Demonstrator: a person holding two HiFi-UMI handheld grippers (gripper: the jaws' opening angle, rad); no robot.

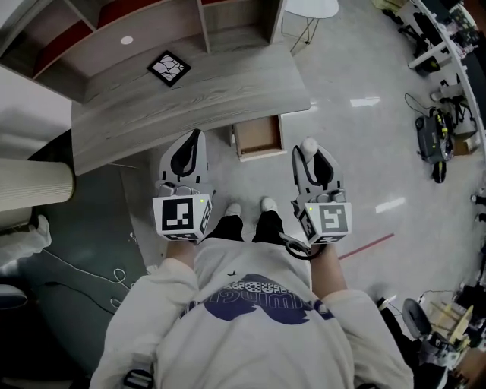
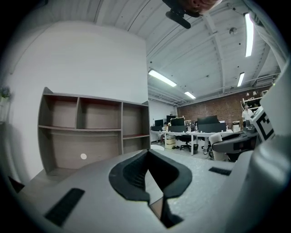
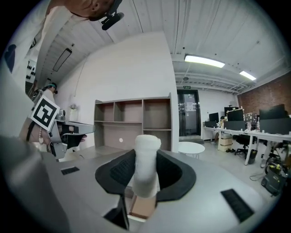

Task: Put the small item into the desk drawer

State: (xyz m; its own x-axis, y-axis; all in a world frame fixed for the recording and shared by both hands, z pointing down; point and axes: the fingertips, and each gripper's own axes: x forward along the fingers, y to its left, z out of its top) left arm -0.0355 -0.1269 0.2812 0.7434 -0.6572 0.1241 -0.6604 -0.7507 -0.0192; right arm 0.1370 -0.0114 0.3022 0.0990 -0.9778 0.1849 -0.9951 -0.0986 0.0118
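Observation:
The small item (image 1: 309,145) is a white, fuzzy-looking cylinder. My right gripper (image 1: 307,152) is shut on it, and in the right gripper view the item (image 3: 146,159) stands upright between the black pads. The desk drawer (image 1: 258,135) is pulled open under the front edge of the grey wooden desk (image 1: 190,106), and its brown inside looks empty. It lies between and just ahead of both grippers, and shows below the held item as the drawer (image 3: 142,208). My left gripper (image 1: 197,138) is held left of the drawer, its jaws together and empty, as the left gripper (image 2: 148,154) view also shows.
A black-and-white patterned tile (image 1: 168,67) lies on the desk, with an open shelf unit (image 1: 152,23) behind it. A white round table (image 1: 311,7) stands further back. Loose cables (image 1: 83,270) trail on the floor at left, and office gear (image 1: 437,140) stands at right.

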